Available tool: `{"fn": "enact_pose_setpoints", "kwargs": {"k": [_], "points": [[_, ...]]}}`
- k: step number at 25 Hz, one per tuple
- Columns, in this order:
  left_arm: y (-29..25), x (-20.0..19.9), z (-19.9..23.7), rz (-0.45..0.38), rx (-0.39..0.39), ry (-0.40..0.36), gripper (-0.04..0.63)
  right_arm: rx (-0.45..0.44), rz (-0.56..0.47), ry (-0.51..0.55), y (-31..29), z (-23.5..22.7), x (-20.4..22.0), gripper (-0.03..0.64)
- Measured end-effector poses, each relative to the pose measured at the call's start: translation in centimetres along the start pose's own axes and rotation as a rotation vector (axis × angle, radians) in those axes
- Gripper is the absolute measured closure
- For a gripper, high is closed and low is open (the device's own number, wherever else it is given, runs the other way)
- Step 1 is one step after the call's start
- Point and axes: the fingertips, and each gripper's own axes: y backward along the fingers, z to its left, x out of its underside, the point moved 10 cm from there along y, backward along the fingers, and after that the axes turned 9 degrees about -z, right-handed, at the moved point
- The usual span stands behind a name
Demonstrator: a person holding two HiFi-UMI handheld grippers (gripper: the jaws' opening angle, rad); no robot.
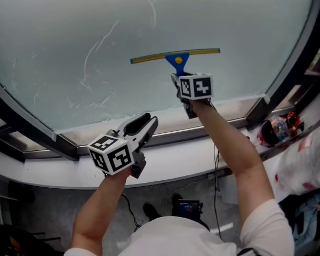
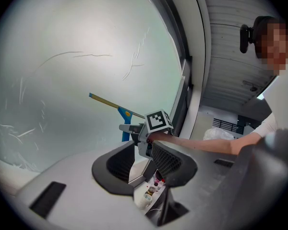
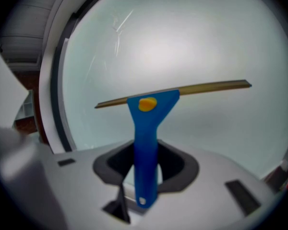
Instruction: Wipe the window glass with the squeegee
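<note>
One broad pane of window glass [image 1: 149,20], pale and cloudy, crossed by thin curved streaks, filling the upper part of the head view; around it a dark frame [image 1: 29,124], bowed by the lens; beneath that a white sill [image 1: 170,164] running from side to side; two bare forearms reaching up from a person in a white top at the bottom edge, the right arm [image 1: 229,143] stretched nearer to the pane than the left arm [image 1: 104,201]; squeegee [image 1: 176,56] low on the glass and a little right of the middle, its yellowish blade lying almost level across the pane, left end a touch lower, seemingly laid against the glass; blue handle with a yellow button pointing down and back from the blade; right claw [image 3: 146,163] pinching that blue handle from both sides, the handle standing upright between the dark pads in the right gripper view; left claw [image 2: 143,162] spread wide with nothing pinched, held just above the sill, well to the left of the squeegee and lower, only the far sill and some small bottles [image 2: 151,188] seen through the gap; a marker cube [image 1: 112,156] behind the left claw's pads and another behind the right; red-and-white clutter [image 1: 277,129] at the right end of the sill, too blurred to name.
</note>
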Motion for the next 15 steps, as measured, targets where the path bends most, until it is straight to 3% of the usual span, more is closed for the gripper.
{"fn": "enact_pose_setpoints", "kwargs": {"k": [15], "points": [[-0.2,1.7,1.2,0.016,-0.033,0.031,0.457,-0.01,0.053,-0.008,-1.3,-0.5,3.3,0.465]]}}
